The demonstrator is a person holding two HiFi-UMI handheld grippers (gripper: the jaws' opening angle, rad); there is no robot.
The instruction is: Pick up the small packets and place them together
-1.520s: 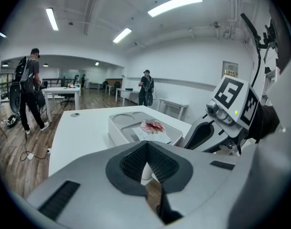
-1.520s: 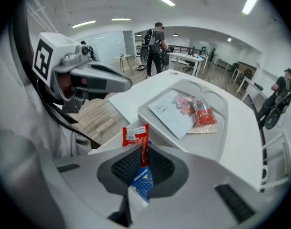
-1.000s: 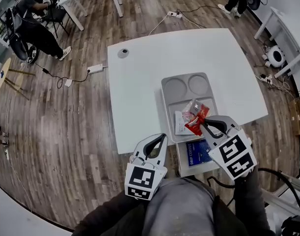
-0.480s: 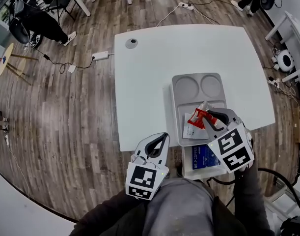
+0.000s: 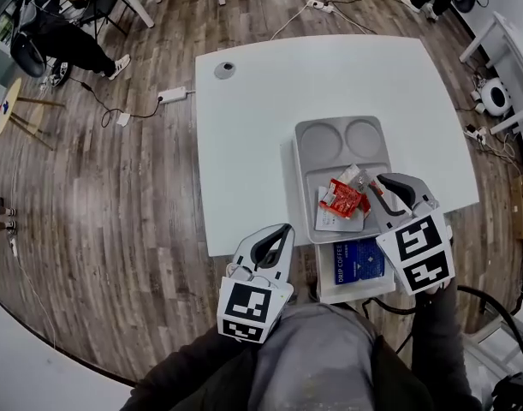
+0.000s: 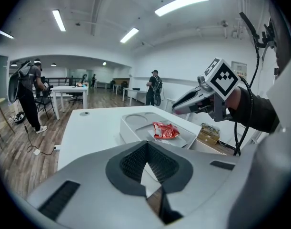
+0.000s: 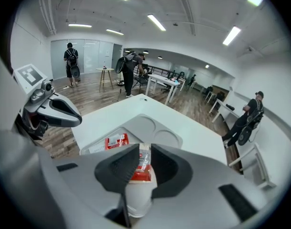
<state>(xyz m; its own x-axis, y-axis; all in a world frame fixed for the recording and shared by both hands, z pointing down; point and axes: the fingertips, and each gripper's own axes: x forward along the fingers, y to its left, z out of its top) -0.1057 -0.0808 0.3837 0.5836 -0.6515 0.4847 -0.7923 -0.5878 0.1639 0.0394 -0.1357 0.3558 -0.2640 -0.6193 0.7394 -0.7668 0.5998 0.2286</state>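
Small packets now lie together in the near, 6 o'clock compartment of the grey tray (image 5: 306, 157) on the white desk (image 5: 252, 101). A crinkled red packet (image 5: 336, 199) rests on a flat white packet (image 5: 328, 222). The right gripper view shows a second red-and-clear packet (image 7: 142, 165) just beside them, on the 3 o'clock side.

A second ago the right hand-held gripper (image 5: 379, 183) carried the red packaging above the tray. Half a second ago it was lowered onto the white packet. Now the red packaging sits on the tray, and the gripper sits at 3 o'clock of the pile. Its jaws have just been opening and stand narrowly apart. The red-and-clear packet shows through the gap, but the pads do not press on it.

The left hand-held gripper (image 5: 282, 229) waits off the desk's near edge, at 7 o'clock from the tray. Its jaws are together and hold nothing.

This looks like a finished drop: the packets are gathered in one spot. A blue coffee box (image 5: 358, 259) sits at 6 o'clock of the tray, so the next step would likely be to fetch another packet.
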